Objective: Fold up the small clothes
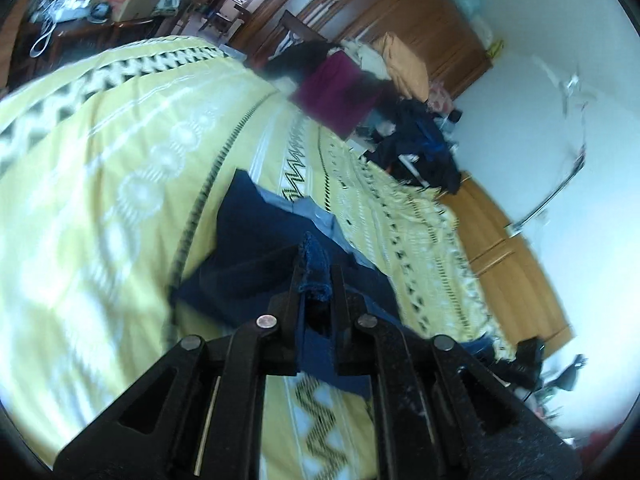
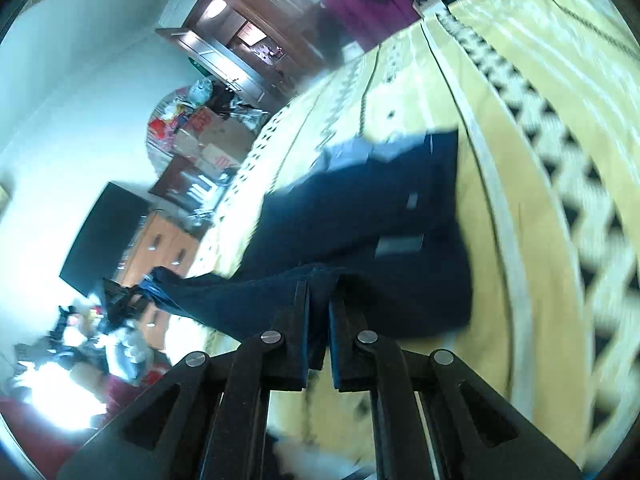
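Observation:
A dark navy garment (image 1: 256, 240) with a light blue inner part lies on the yellow patterned bedspread (image 1: 100, 152). My left gripper (image 1: 316, 270) is shut on a bunched edge of it, with cloth poking up between the fingers. In the right wrist view the same navy garment (image 2: 372, 216) spreads over the bedspread (image 2: 540, 160) with grey labels showing. My right gripper (image 2: 319, 284) is shut on its near edge, lifted a little off the bed. The left gripper shows at the left of the right wrist view (image 2: 124, 300), holding the stretched far end.
A magenta cloth (image 1: 340, 88) and a pile of dark clothes (image 1: 420, 148) lie at the far end of the bed. Wooden wardrobes (image 1: 400, 12) and a low wooden cabinet (image 1: 516, 256) stand beside the bed. Boxes (image 2: 212, 136) and a dark screen (image 2: 100, 236) stand by the wall.

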### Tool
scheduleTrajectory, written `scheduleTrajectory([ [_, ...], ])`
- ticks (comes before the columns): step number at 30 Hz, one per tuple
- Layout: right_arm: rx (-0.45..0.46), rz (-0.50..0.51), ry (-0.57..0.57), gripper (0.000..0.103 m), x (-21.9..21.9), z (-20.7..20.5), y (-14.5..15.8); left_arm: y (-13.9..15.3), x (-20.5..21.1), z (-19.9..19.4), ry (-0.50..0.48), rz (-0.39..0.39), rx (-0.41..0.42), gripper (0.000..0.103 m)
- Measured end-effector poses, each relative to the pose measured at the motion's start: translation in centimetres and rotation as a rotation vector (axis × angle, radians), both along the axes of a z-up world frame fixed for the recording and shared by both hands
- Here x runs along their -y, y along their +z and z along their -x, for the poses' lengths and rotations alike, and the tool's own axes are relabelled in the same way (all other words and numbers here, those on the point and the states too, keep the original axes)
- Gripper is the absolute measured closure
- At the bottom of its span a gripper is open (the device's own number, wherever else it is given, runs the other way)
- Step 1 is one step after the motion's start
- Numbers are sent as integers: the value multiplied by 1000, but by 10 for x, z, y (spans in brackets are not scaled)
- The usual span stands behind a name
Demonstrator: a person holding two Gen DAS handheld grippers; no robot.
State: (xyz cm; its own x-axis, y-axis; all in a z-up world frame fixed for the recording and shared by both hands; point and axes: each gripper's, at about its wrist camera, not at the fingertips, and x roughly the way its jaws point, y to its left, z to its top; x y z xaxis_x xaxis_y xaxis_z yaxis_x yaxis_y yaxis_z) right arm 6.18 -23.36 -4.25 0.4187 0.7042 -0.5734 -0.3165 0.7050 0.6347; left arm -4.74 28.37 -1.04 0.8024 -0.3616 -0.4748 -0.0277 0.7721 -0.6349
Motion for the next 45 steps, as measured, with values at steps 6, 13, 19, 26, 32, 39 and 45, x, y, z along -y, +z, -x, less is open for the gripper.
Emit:
scheduleTrajectory([
  [6, -83, 122, 19, 91, -31, -138, -60, -62, 8, -114, 18, -118, -206, 88],
  [13, -207, 264, 85, 75, -46, -219, -153, -157, -7, -170, 43, -94, -454, 71],
  [19, -118, 180, 25, 58, -19, -209, -134, -96, -36, -126, 112, -104, -203, 54],
  [26, -59, 228, 15, 58, -20, -195, -124, -111, -19, -115, -84, -371, -298, 58],
  [32, -41, 259, 25, 54, -28, -186, -125, -123, -10, -141, -260, -305, -284, 62],
  [39, 38, 354, 57, 53, -30, -176, -118, -129, 1, -159, -371, -378, -277, 71],
  [45, 83, 393, 94, 48, -31, -171, -114, -129, 8, -165, -387, -385, -224, 72],
])
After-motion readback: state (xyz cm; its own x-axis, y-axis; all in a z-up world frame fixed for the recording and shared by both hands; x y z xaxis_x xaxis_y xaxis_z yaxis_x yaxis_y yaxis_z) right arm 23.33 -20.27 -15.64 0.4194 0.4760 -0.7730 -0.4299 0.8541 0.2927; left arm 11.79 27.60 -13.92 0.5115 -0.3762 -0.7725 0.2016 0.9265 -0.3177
